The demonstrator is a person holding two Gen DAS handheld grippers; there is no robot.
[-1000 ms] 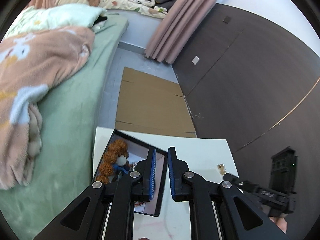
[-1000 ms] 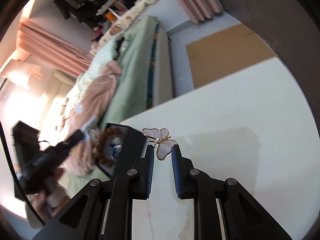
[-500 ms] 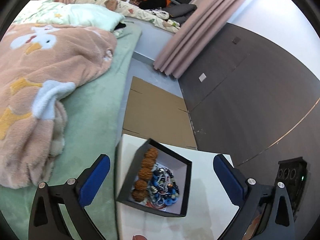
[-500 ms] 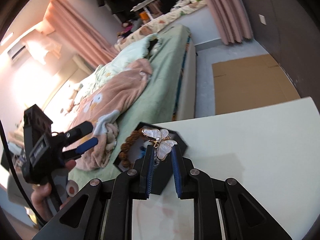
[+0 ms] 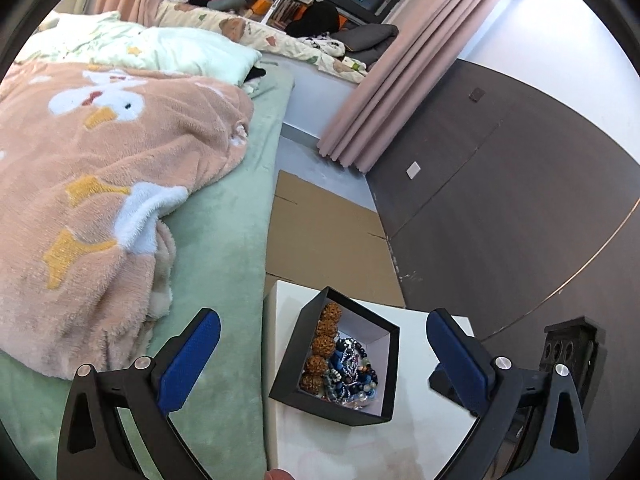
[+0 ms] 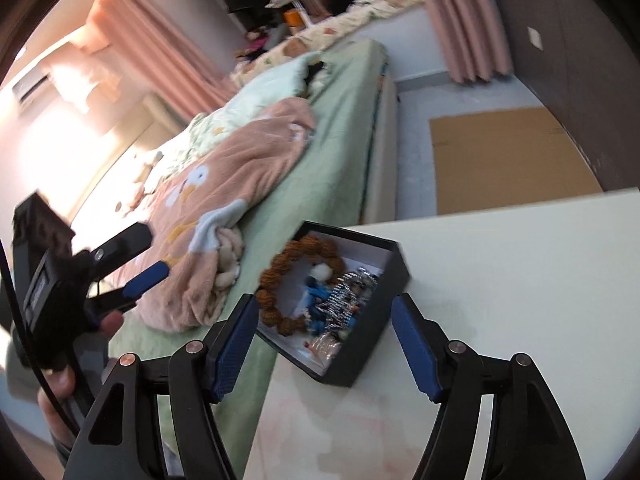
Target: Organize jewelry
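Observation:
A black open box [image 5: 286,364] [image 6: 374,342] sits on the near left corner of the white table [image 5: 420,440] [image 6: 520,280]. It holds a brown bead bracelet [image 5: 325,339] [image 6: 280,266] and tangled blue and silver beads [image 5: 352,372] [image 6: 348,286]. My left gripper [image 5: 323,318] is open wide above the box, with nothing between its pads. My right gripper [image 6: 325,302] hovers over the box with its jaws opening and nothing between them. A pale piece [image 6: 324,347] lies in the box's near corner; I cannot tell what it is. A hand holds the left gripper [image 6: 138,280] at the left of the right wrist view.
A bed with a green sheet [image 5: 224,240] and a peach blanket [image 5: 100,184] runs along the table's left side. Flat cardboard [image 5: 324,240] lies on the floor beyond the table. A dark panelled wall [image 5: 500,220] and pink curtains [image 5: 384,92] stand at the right.
The left gripper went from shut to wide open and drew back. The right gripper came over the box and spread its jaws; the butterfly piece it pinched is gone from between the pads.

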